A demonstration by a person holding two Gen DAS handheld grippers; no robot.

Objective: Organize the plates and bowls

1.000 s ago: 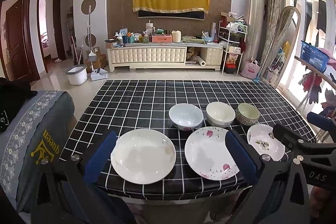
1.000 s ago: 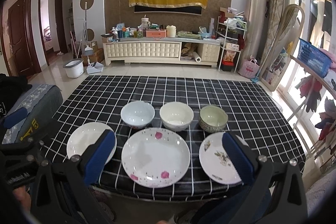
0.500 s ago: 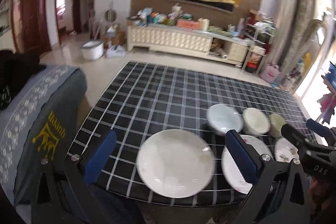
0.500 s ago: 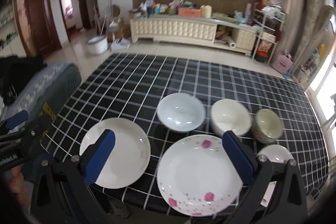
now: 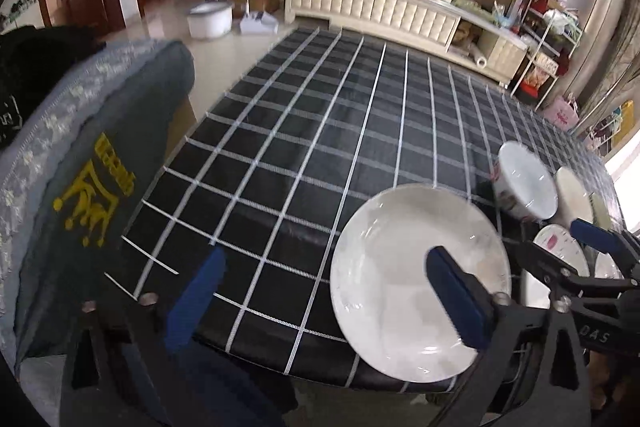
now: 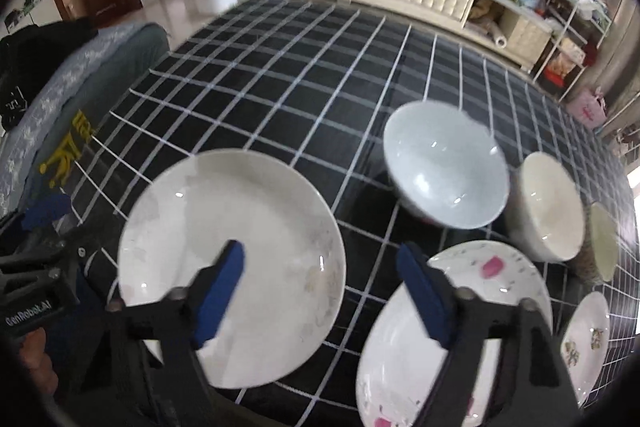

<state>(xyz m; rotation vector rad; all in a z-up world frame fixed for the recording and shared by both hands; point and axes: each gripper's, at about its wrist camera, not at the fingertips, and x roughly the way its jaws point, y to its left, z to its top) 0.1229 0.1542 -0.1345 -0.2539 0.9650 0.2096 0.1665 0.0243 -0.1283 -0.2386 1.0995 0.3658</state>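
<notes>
On the black checked table (image 6: 280, 99) lie a plain white plate (image 6: 236, 259), a pink-flowered plate (image 6: 472, 339) and a small flowered plate (image 6: 586, 339). Behind them stand a pale blue bowl (image 6: 444, 167), a cream bowl (image 6: 550, 207) and a green bowl (image 6: 604, 243). My right gripper (image 6: 324, 291) is open and empty, low over the gap between the white and pink-flowered plates. My left gripper (image 5: 320, 299) is open and empty over the table's near left edge, its right finger over the white plate (image 5: 416, 283).
A grey sofa arm with a yellow crown print (image 5: 88, 187) stands left of the table. The far half of the table (image 5: 360, 99) holds nothing. A cream TV cabinet (image 5: 400, 11) and a white bucket (image 5: 210, 21) stand beyond on the floor.
Both grippers have swung left and come lower and closer to the table. The white plate now sits between them. Both stay open and nothing was taken hold of.
</notes>
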